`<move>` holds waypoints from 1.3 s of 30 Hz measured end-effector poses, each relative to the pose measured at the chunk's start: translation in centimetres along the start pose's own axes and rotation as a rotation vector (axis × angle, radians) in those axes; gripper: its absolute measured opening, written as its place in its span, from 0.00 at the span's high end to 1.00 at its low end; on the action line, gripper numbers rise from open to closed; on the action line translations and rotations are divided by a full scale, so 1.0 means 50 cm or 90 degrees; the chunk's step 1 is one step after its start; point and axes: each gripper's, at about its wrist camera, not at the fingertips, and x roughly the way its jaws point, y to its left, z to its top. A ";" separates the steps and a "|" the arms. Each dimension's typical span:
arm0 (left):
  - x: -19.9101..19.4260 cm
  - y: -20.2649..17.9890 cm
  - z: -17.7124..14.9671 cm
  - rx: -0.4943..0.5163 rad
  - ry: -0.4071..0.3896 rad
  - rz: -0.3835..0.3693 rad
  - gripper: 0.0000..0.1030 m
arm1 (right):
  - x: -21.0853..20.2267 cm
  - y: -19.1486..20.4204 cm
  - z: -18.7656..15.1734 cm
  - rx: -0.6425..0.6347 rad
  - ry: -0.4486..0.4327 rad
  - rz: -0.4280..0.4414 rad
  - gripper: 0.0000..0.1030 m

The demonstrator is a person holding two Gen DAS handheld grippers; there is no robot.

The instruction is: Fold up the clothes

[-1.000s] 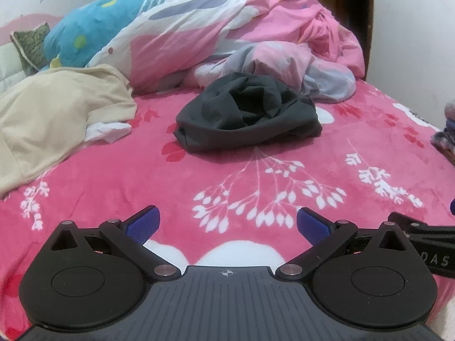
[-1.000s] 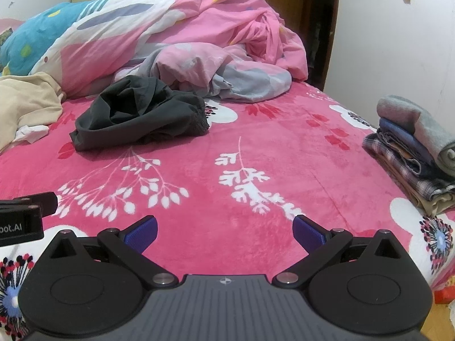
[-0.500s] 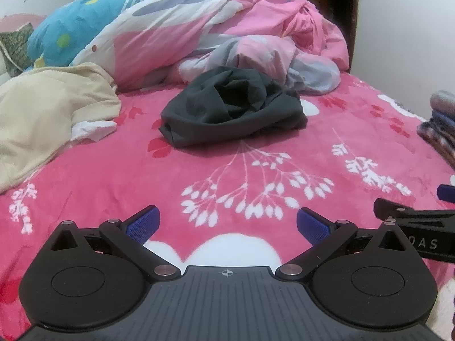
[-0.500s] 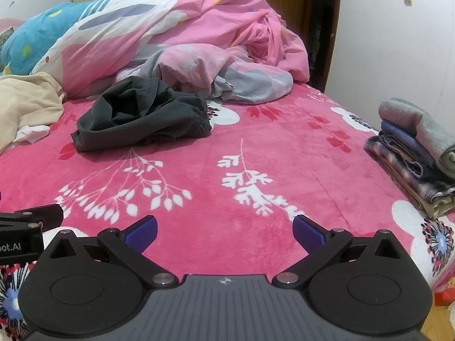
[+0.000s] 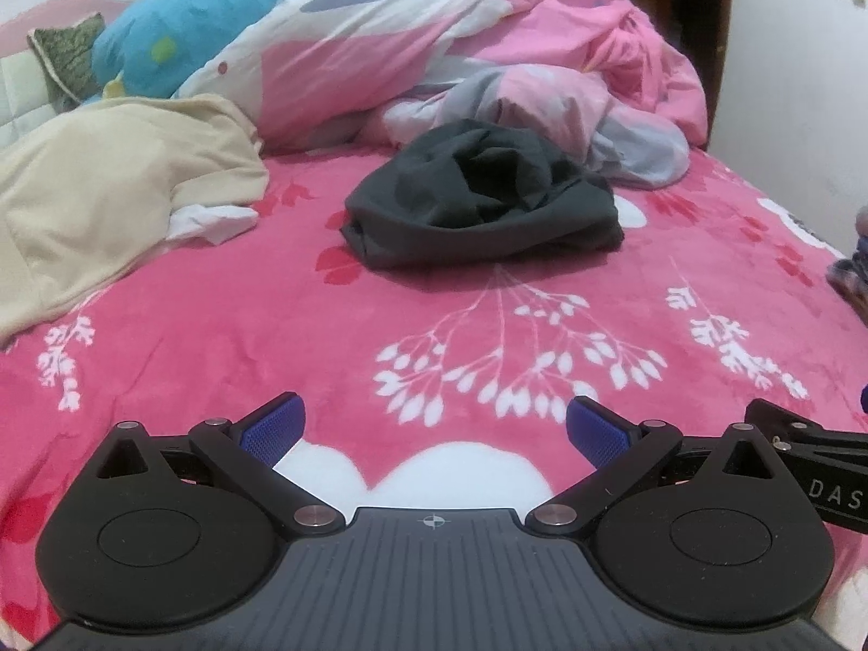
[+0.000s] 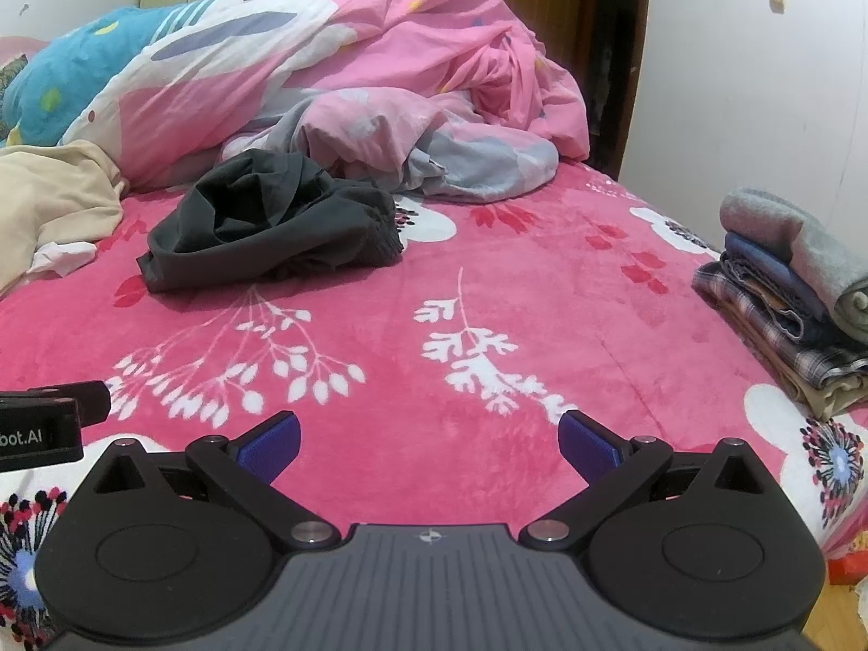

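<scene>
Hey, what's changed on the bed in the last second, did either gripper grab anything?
Nothing was grabbed or let go. The left gripper swung a little right, then back, and ends slightly nearer the dark garment. The right gripper barely shifted. Both stay open and empty above the blanket; the garment, the beige cloth and the folded stack lie as before.

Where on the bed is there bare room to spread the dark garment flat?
Bare pink blanket runs from the crumpled dark garment toward both open grippers, and right to the folded stack. It is crowded behind: the heaped duvet touches the garment, and beige clothing covers the left side.
</scene>
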 end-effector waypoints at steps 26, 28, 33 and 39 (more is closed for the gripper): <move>0.005 0.011 0.004 -0.006 0.006 0.009 0.00 | -0.005 0.017 0.008 -0.009 -0.008 0.004 0.00; 0.005 0.012 0.004 -0.006 0.006 0.009 0.00 | -0.005 0.018 0.008 -0.009 -0.008 0.004 0.00; 0.007 0.014 0.003 -0.007 0.008 0.010 0.00 | -0.005 0.019 0.009 -0.009 -0.007 0.004 0.00; 0.009 0.016 0.001 -0.006 0.009 0.012 0.00 | -0.004 0.022 0.009 -0.010 -0.008 0.008 0.00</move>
